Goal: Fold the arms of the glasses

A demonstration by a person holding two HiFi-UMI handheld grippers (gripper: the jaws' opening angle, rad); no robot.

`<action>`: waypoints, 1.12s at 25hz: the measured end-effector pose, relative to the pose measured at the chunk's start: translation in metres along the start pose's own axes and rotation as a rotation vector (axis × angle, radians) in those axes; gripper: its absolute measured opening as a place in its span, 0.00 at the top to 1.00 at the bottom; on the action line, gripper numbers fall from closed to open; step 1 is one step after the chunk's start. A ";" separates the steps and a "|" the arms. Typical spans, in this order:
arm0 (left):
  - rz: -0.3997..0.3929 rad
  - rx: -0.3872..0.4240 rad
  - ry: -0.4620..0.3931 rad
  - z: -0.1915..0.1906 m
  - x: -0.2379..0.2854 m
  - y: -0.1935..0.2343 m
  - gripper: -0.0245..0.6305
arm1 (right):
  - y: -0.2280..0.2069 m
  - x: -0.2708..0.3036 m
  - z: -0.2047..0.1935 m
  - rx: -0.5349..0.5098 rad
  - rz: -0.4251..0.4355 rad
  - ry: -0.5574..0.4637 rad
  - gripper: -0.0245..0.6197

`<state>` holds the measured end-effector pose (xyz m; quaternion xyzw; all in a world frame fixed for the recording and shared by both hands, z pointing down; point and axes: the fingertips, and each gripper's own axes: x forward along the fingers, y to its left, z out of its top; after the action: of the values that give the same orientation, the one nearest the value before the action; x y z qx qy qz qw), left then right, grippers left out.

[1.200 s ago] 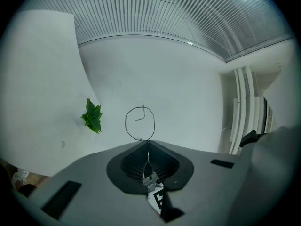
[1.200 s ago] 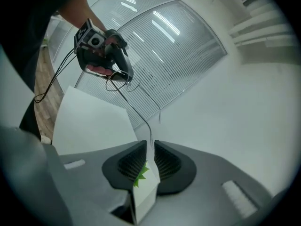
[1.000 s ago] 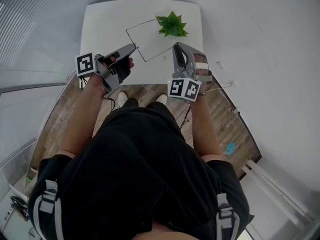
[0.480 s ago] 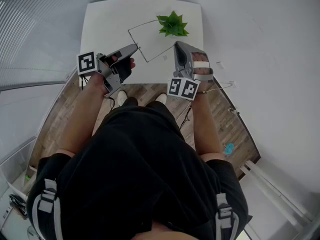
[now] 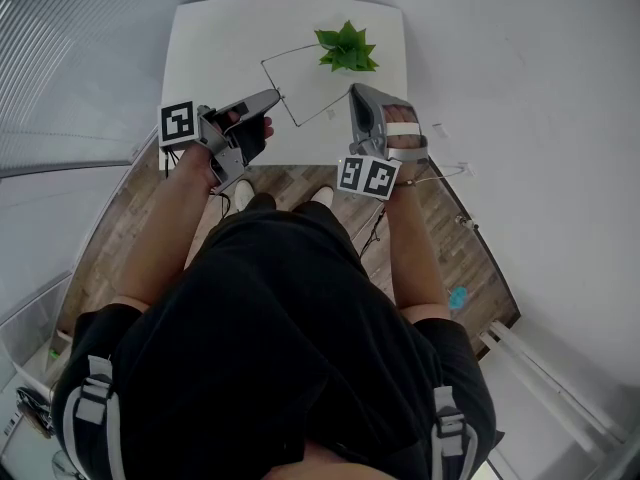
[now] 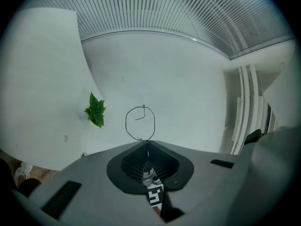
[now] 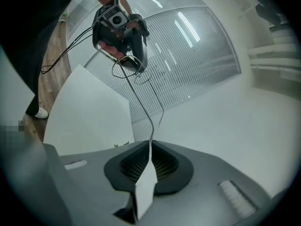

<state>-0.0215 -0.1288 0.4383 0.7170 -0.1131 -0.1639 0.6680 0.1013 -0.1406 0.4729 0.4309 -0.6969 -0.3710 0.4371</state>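
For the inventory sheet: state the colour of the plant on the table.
Green. The plant shows best in the head view.

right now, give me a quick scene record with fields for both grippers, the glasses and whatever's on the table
left gripper: shut on the glasses, by a round lens rim
right gripper: shut on the end of one arm; its jaws have just been closing on it
glasses: thin wire frame, held in the air between the two grippers
arm: unfolded, stretched from the frame to the right gripper
table: white, below the glasses
plant: small, green, on the table's far part
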 end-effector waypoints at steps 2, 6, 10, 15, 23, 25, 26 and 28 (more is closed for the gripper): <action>0.000 0.001 0.002 -0.002 0.000 -0.001 0.94 | 0.001 -0.002 0.001 -0.009 -0.001 -0.002 0.92; -0.003 0.000 0.011 -0.006 0.001 -0.002 0.94 | 0.002 -0.003 0.002 -0.025 -0.002 -0.007 0.92; -0.003 0.000 0.018 -0.010 0.003 -0.003 0.94 | 0.000 -0.004 0.001 -0.030 -0.005 -0.009 0.92; -0.003 0.001 0.023 -0.013 0.005 -0.002 0.94 | 0.000 -0.002 0.001 -0.036 -0.005 -0.010 0.93; -0.007 0.001 0.044 -0.018 0.010 -0.001 0.94 | -0.003 0.003 0.002 -0.057 -0.008 -0.028 0.93; -0.004 0.001 0.049 -0.019 0.011 0.000 0.94 | -0.003 0.005 0.004 -0.061 -0.008 -0.035 0.93; -0.003 0.002 0.052 -0.019 0.011 0.001 0.94 | -0.003 0.006 0.005 -0.063 -0.008 -0.038 0.94; -0.009 0.000 0.057 -0.019 0.012 0.001 0.94 | -0.002 0.008 0.006 -0.066 -0.007 -0.043 0.95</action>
<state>-0.0029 -0.1156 0.4389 0.7219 -0.0907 -0.1462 0.6702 0.0941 -0.1477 0.4709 0.4103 -0.6921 -0.4046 0.4346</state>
